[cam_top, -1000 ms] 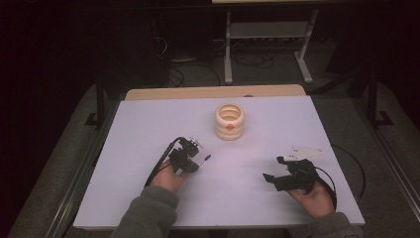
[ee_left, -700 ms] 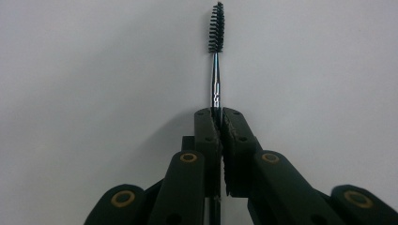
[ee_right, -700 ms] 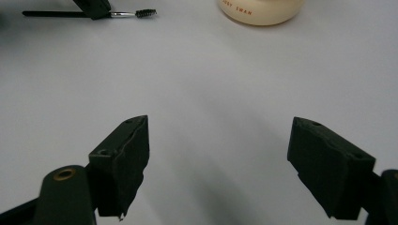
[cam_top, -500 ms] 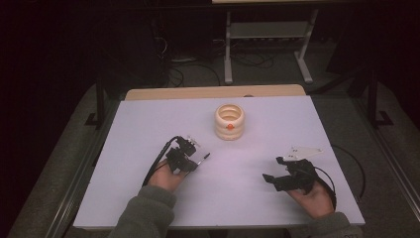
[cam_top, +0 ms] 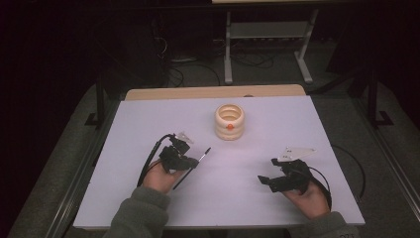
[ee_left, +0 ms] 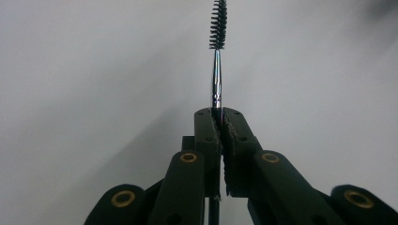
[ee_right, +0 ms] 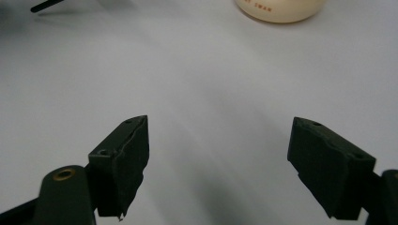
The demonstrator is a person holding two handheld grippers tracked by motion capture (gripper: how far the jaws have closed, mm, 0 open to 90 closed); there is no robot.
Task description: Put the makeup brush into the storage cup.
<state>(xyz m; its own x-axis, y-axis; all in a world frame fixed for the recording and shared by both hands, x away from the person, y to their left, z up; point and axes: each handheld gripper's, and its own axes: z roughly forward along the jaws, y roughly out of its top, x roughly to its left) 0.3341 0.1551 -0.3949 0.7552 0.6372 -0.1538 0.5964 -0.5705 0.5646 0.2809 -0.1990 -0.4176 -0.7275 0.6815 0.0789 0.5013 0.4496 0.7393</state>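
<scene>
My left gripper (cam_top: 192, 161) is shut on a thin black brush (cam_top: 205, 151) with a bristled tip. It holds the brush slightly above the white table top (cam_top: 143, 124), left of centre. In the left gripper view the jaws meet around the metal stem (ee_left: 216, 89), and the bristles (ee_left: 218, 23) point away from me. My right gripper (cam_top: 263, 179) hovers at the front right with its jaws wide apart and nothing between them (ee_right: 218, 126). A cream ribbed cup (cam_top: 229, 121) with an orange dot stands at the middle back, and its base (ee_right: 280, 9) appears in the right gripper view.
A wooden strip (cam_top: 198, 92) borders the table's far edge. Dark floor with cables (cam_top: 188, 74) and a metal stand (cam_top: 267, 34) lie beyond it. A metal rail (cam_top: 74, 183) runs along the left side.
My left gripper has lifted a little with the brush held in it. The right gripper and the cup have stayed where they were.
</scene>
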